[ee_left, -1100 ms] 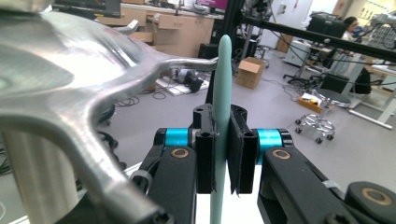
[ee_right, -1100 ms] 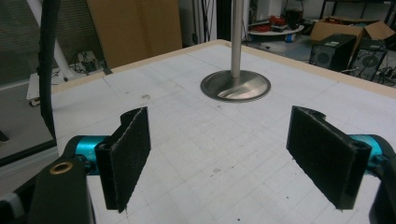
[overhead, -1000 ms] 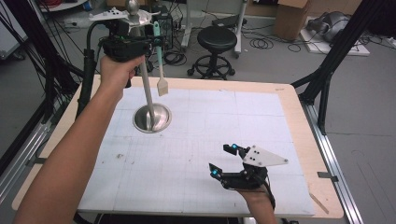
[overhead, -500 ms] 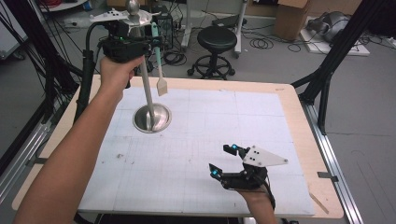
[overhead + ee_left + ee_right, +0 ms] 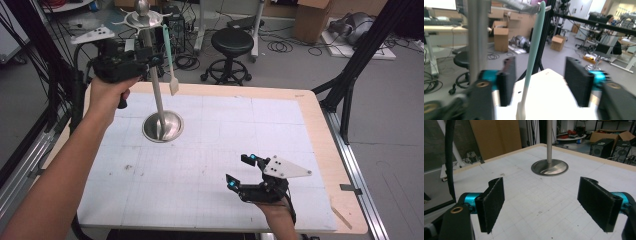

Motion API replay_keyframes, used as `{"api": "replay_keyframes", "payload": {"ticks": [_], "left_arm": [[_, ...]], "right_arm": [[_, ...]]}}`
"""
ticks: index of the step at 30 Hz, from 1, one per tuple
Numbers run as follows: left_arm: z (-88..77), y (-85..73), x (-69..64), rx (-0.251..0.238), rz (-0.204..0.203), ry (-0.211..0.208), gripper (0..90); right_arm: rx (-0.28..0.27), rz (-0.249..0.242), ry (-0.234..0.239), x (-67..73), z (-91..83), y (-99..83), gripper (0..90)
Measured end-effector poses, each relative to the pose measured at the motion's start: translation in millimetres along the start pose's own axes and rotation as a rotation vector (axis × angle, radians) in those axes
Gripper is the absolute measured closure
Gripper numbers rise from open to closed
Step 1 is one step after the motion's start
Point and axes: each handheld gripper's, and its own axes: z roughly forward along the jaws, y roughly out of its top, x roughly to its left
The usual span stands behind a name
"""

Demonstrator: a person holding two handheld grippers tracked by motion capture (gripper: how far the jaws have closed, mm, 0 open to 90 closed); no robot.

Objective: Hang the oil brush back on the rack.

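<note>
Spatula (image 5: 170, 60) hangs from the top ring of the metal stand (image 5: 162, 125), its blade clear of the desk (image 5: 210, 150); hanging looks done. Left gripper (image 5: 537, 82) beside the stand's pole has just been opening, its fingers (image 5: 507, 80) apart on either side of the handle, not pressing it. Right gripper (image 5: 240, 170), well apart from the stand, rests with fingers wide and empty; withdrawing the left hand remains.

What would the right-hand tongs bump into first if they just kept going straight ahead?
Probably the metal stand: its pole and round base sit straight ahead of the open right tongs across bare table. Nothing lies between, though depth is hard to judge.
</note>
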Motion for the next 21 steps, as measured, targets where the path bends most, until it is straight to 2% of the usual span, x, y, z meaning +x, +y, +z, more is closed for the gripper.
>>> {"api": "replay_keyframes", "payload": {"ticks": [4,10,12,15,18,21], "left_arm": [[-18.5,-15.1,-1.7,-0.004,0.007,-0.049,37.4],[-45.4,-45.1,-13.6,-0.009,0.061,-0.077,22.2],[-52.4,-54.8,-17.3,-0.003,0.072,-0.070,15.5],[-64.4,-70.5,-21.8,-0.022,0.069,-0.088,15.6],[-77.1,-87.4,-27.3,-0.031,0.091,-0.098,15.6],[-92.5,-106.3,-30.4,-0.049,0.063,-0.124,15.8]], "right_arm": [[0.001,0.002,-0.014,-1.6,-0.6,-1.2,20.9],[0.006,0.001,-0.045,-5.1,-4.1,-3.8,20.8],[0.001,-0.003,-0.061,-6.5,-6.2,-4.7,20.5],[0.002,0.001,-0.079,-7.7,-10.2,-6.4,20.4],[0.007,-0.005,-0.099,-9.2,-15.7,-8.9,20.4],[0.008,0.000,-0.126,-12.7,-23.3,-12.4,20.3]]}}
